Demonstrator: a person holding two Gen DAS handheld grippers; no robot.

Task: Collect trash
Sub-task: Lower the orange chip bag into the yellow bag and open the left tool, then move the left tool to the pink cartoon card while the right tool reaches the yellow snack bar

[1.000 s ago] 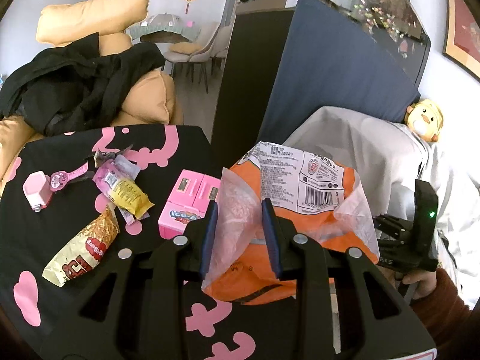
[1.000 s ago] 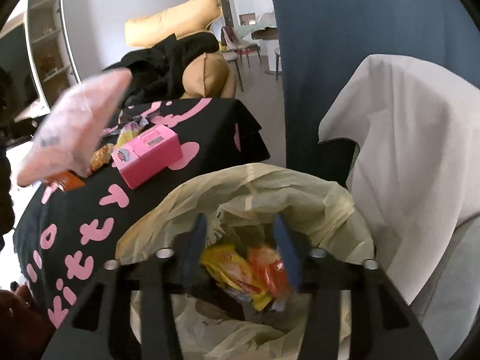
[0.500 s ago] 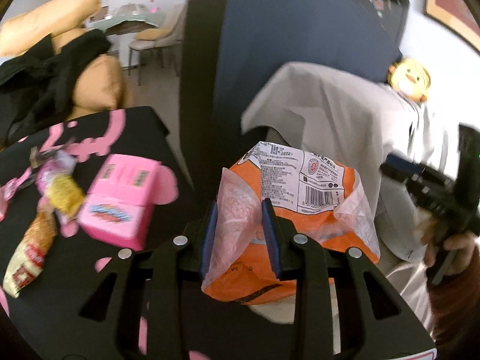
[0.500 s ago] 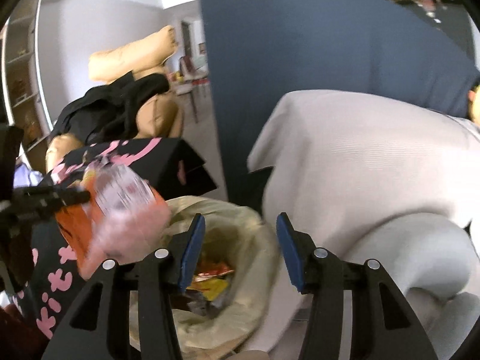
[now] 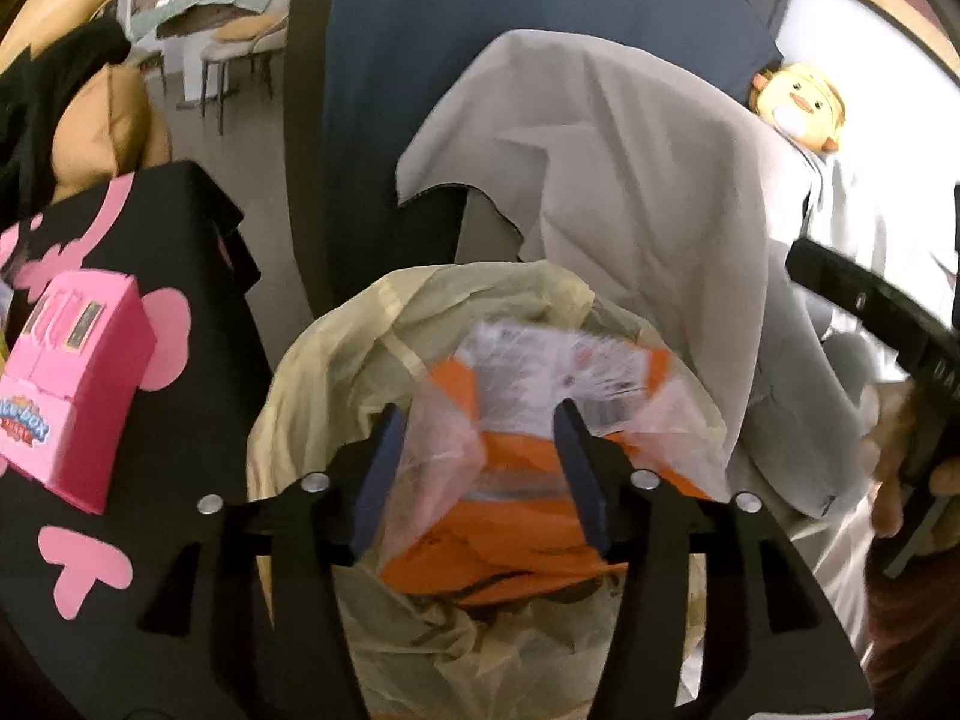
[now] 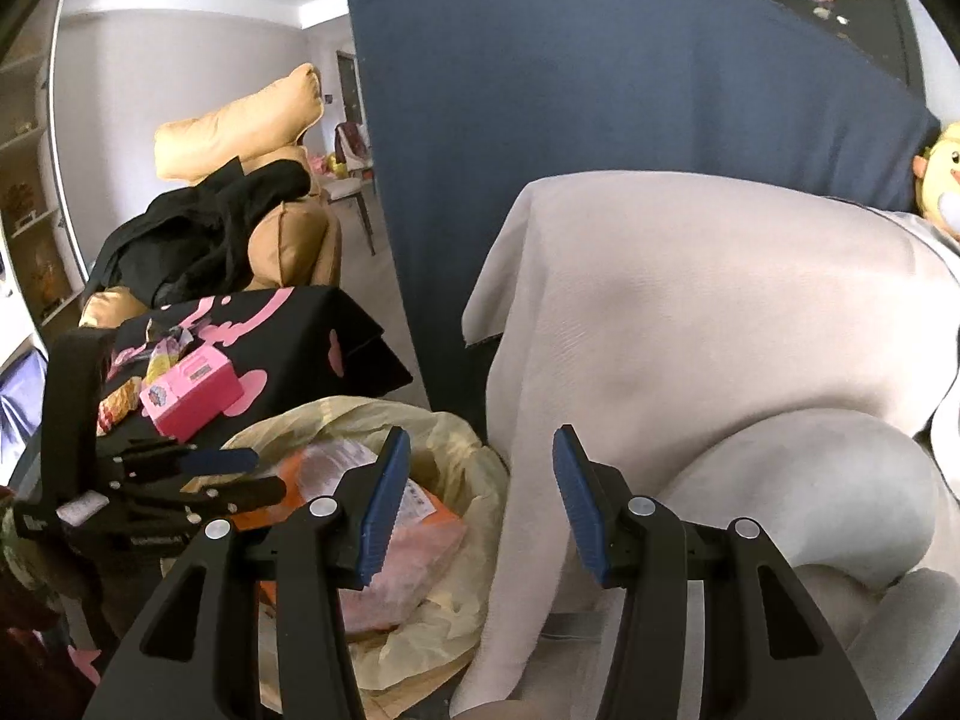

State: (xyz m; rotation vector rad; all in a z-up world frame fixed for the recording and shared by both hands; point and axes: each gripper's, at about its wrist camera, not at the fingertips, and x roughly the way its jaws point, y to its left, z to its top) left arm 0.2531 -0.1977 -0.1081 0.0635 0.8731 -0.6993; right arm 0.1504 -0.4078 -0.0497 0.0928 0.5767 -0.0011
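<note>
My left tool (image 5: 477, 474) hangs over the yellowish trash bag (image 5: 360, 348), its jaws just spread apart. The orange snack packet (image 5: 528, 516), blurred, sits between the pads without being pressed, inside the bag's mouth. My right tool (image 6: 477, 501) is released, holding nothing. A pink box (image 5: 66, 396) rests near the counter's (image 5: 192, 222) corner.

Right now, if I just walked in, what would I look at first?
Probably the orange snack bag, dropping into the yellowish trash bag between the left gripper's jaws, which have just been opening. Next, the bright pink box on the black table to the left, and the yellow duck plush at the upper right.
</note>
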